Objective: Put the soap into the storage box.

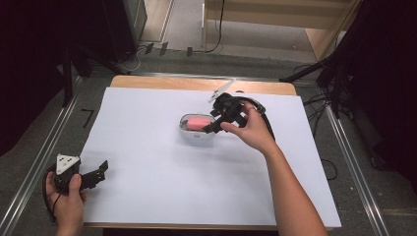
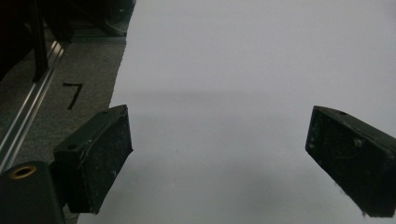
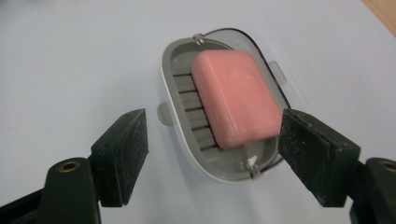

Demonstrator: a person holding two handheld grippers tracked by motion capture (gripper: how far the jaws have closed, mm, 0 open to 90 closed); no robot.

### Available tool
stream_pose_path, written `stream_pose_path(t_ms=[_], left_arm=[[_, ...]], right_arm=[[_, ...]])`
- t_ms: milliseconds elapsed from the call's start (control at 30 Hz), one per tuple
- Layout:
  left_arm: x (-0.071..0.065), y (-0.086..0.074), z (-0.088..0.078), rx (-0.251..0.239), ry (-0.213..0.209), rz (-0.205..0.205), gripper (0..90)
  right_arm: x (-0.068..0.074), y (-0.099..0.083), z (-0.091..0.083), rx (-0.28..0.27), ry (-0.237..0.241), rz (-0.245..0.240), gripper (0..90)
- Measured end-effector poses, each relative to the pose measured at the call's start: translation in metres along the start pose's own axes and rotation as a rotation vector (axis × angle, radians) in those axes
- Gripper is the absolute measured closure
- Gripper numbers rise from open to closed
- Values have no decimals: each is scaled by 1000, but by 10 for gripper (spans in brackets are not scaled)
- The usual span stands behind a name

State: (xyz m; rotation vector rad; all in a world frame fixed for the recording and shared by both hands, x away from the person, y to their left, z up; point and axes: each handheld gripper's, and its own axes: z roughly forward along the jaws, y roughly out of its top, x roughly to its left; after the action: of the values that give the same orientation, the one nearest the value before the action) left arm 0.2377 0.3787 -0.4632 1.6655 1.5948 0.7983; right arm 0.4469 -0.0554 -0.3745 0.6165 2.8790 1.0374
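Note:
A pink bar of soap [image 3: 236, 98] lies tilted in a grey soap dish [image 3: 170, 93] with a slatted floor and a clear lid along one side. In the high view the soap [image 1: 198, 122] and dish [image 1: 186, 129] sit near the middle of the white sheet. My right gripper [image 3: 214, 135] hovers just in front of the dish, jaws open, nothing pressed between its pads; the high view shows the right gripper [image 1: 216, 123] at the dish's right edge. My left gripper [image 1: 101, 169] rests at the sheet's front left corner. From its own camera, the left gripper [image 2: 219, 140] is open over bare white sheet.
A white sheet [image 1: 162, 172] covers the wooden table [image 1: 196, 83]. Metal rails [image 1: 39, 162] run along both sides of the table. A black "7" [image 2: 72, 93] is marked on the grey floor at the left. Cables [image 1: 319, 103] lie on the floor at the right.

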Motion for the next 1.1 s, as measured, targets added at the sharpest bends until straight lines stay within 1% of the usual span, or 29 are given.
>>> stream_pose_path(t_ms=[67, 133, 200, 233, 267, 300, 367, 400, 433, 500, 533, 567, 633, 700, 733, 767, 800, 867, 933, 1033, 1100], left_arm=[[0, 0, 0, 0, 0, 0, 76], [0, 0, 0, 0, 1, 0, 76], [0, 0, 0, 0, 0, 0, 76], [0, 0, 0, 1, 1, 0, 76], [0, 0, 0, 0, 1, 0, 77], [0, 0, 0, 0, 2, 0, 77], [0, 0, 1, -1, 3, 1, 77], [-1, 0, 0, -1, 3, 1, 77], [-1, 0, 0, -1, 4, 1, 76], [-1, 0, 0, 0, 3, 2, 76], [-1, 0, 0, 1, 6, 3, 76], [-1, 0, 0, 0, 6, 3, 76], [-1, 0, 0, 0, 7, 4, 76], [-1, 0, 0, 0, 8, 4, 76], [-1, 0, 0, 2, 9, 4, 76], [-1, 0, 0, 2, 9, 5, 76], [-1, 0, 0, 2, 9, 5, 77], [-1, 0, 0, 2, 10, 6, 76], [-1, 0, 0, 2, 10, 5, 77], [-1, 0, 0, 1, 9, 7, 76], [-2, 0, 0, 0, 9, 8, 76]], right_arm=[[-2, -7, -3, -6, 2, 18, 239], [-3, -13, -5, -6, 0, 34, 213], [-3, -21, -9, -15, 13, 64, 195], [-4, -23, -11, -17, 21, 69, 178], [-3, -27, -13, -22, 27, 63, 152], [-2, -31, -15, -40, 31, 50, 147], [-2, -37, -19, -63, 36, 77, 147], [-1, -41, -19, -67, 37, 79, 142], [2, -47, -19, -60, 15, 73, 134], [3, -50, -20, -64, 9, 78, 134], [3, -52, -21, -74, 8, 87, 134], [4, -57, -23, -89, 23, 97, 134], [5, -64, -27, -113, 25, 96, 135], [5, -71, -31, -130, 4, 124, 138], [5, -73, -32, -133, -3, 128, 138], [5, -77, -34, -131, -22, 141, 137], [5, -80, -35, -133, -28, 144, 137], [5, -89, -39, -158, -33, 167, 139], [5, -97, -41, -165, -46, 171, 137], [5, -109, -45, -183, -40, 161, 138], [5, -118, -46, -186, -47, 175, 139]])
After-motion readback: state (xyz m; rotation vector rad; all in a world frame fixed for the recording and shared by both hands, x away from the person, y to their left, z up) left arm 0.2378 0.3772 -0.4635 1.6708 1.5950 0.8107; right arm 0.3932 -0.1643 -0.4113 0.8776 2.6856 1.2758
